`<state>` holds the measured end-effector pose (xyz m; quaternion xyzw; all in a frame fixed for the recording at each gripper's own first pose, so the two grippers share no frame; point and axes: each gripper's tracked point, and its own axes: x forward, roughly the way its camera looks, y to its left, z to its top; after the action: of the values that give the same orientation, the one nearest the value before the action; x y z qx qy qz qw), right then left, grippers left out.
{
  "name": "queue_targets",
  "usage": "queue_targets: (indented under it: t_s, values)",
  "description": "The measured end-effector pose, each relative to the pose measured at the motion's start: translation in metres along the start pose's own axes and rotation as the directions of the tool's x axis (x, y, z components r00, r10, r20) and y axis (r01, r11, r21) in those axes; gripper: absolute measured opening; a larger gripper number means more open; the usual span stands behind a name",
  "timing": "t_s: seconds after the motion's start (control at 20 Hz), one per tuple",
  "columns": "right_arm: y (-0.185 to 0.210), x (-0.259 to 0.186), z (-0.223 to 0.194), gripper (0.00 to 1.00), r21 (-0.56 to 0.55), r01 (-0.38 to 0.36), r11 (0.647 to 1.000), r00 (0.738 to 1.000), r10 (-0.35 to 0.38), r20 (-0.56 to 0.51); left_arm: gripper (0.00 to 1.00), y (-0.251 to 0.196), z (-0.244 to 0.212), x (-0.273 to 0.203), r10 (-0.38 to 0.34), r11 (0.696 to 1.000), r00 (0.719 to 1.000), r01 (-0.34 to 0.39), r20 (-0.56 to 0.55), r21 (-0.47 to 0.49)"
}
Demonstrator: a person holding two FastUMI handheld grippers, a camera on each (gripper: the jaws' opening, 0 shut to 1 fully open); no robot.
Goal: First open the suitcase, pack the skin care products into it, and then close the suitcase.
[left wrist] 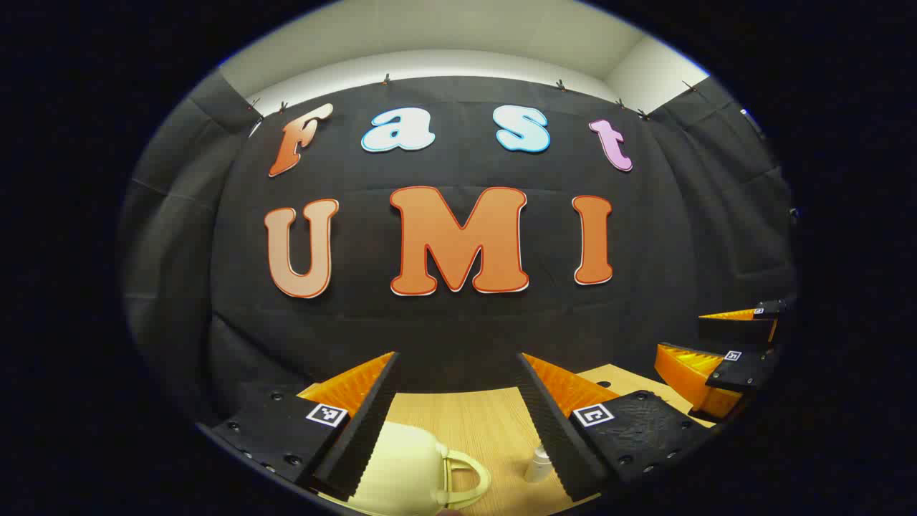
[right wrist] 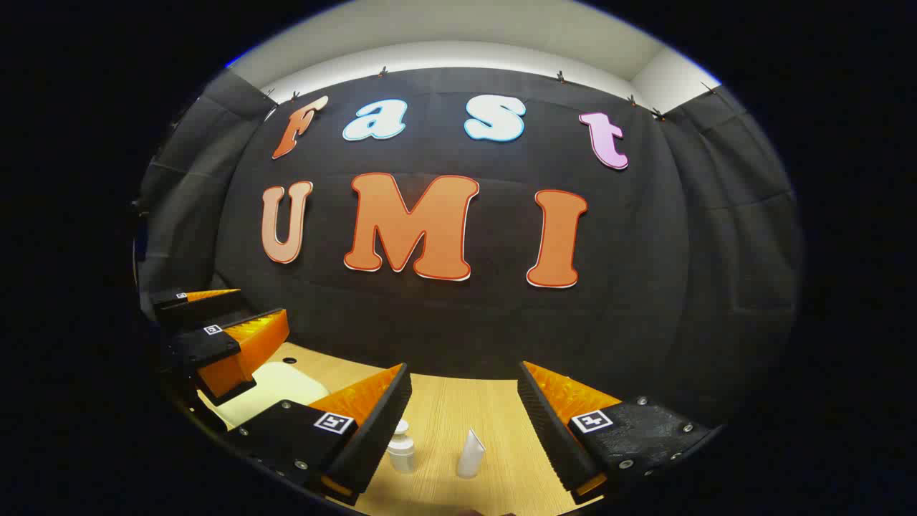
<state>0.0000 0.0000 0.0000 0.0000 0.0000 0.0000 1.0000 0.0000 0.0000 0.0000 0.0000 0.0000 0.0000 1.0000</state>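
Suitcase [left wrist: 401, 466], pale and closed, lay on the bench [left wrist: 473, 423] at six o'clock under the left gripper [left wrist: 458, 401], whose jaws stood wide apart, empty. Toward five o'clock, a small bottle [right wrist: 402, 446] and a tube [right wrist: 471, 453] stood beneath the right gripper [right wrist: 462, 412], equally wide, empty. Risk: reaching for the lid could topple those upright products.

On the table [right wrist: 444, 408], your suitcase [left wrist: 401, 466] sits at nine o'clock from the bottle [right wrist: 402, 446]; the tube [right wrist: 471, 453] stands just beside the bottle at three o'clock.
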Motion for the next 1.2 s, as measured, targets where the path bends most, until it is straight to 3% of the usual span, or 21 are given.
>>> queue_targets:
  t_s: [0.15, 0.35, 0.85, 1.2]
  values:
    - [0.010, 0.002, 0.004, 0.95, -0.009, -0.002, 1.000, 1.000, 0.002, 0.003, 0.98, 0.003, -0.004, 0.009, -0.033, 0.999, 0.999, 0.033, -0.009, 0.019]
    - [0.013, 0.004, -0.003, 0.95, -0.006, -0.069, 0.998, 0.998, 0.069, -0.013, 0.99, -0.002, -0.001, 0.018, -0.001, 1.000, 1.000, 0.001, -0.006, 0.021]
    - [-0.005, 0.032, -0.003, 0.95, -0.015, -0.069, 0.998, 0.998, 0.069, 0.013, 0.98, -0.001, -0.007, 0.037, 0.036, 0.997, 0.999, -0.034, -0.024, 0.071]
    - [-0.025, 0.033, -0.008, 0.95, -0.049, -0.032, 0.998, 0.999, 0.032, 0.009, 0.99, -0.018, -0.071, 0.040, -0.070, 0.978, 0.981, 0.103, -0.180, 0.179]
